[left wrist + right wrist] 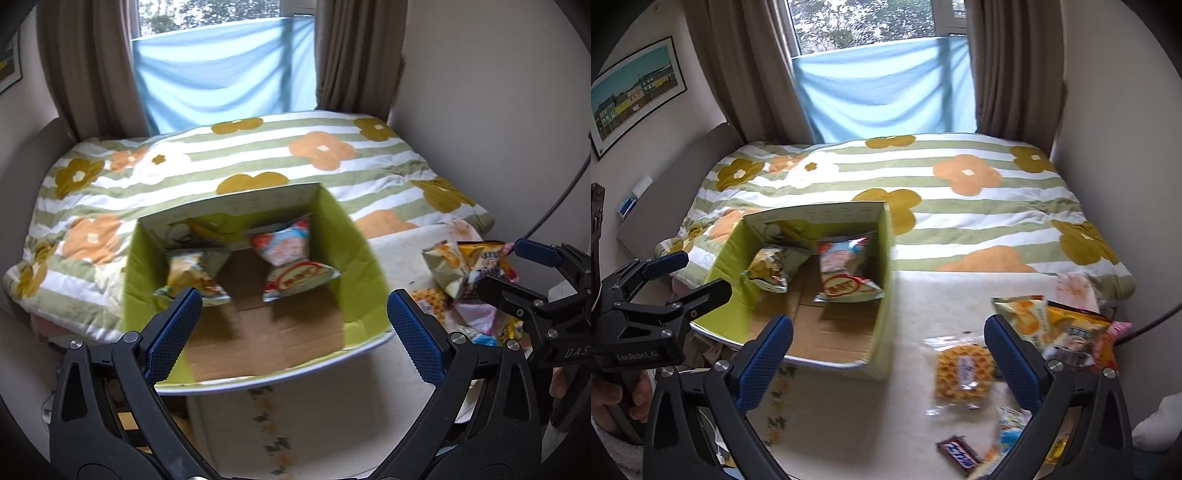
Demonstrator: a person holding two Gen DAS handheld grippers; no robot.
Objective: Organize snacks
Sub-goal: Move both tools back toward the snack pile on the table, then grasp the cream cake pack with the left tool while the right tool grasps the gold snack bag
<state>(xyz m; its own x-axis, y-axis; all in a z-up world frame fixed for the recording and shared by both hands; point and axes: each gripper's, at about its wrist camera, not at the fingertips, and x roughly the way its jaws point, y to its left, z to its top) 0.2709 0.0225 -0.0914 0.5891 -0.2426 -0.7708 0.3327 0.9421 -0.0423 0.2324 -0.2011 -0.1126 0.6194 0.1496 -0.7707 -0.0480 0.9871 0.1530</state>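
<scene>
A green cardboard box [364, 258] [731, 258] stands open on a cream table. Inside lie a yellow snack bag [188, 275] [768, 267] at the left and a red-and-white bag [291, 258] [846, 269] at the right. My left gripper [295, 306] is open and empty over the box's near edge; it also shows in the right wrist view [690, 277]. My right gripper [888, 332] is open and empty above the table to the right of the box; it also shows in the left wrist view [517, 266]. Loose snacks lie at the right: a yellow waffle pack [962, 371], orange bags [1067, 328] [465, 266], a Snickers bar [960, 456].
A bed with a green-striped flowered quilt [923, 206] lies behind the table. A window with a blue cloth [886, 88] and brown curtains is beyond it. A wall stands close at the right. A framed picture [635, 92] hangs at the left.
</scene>
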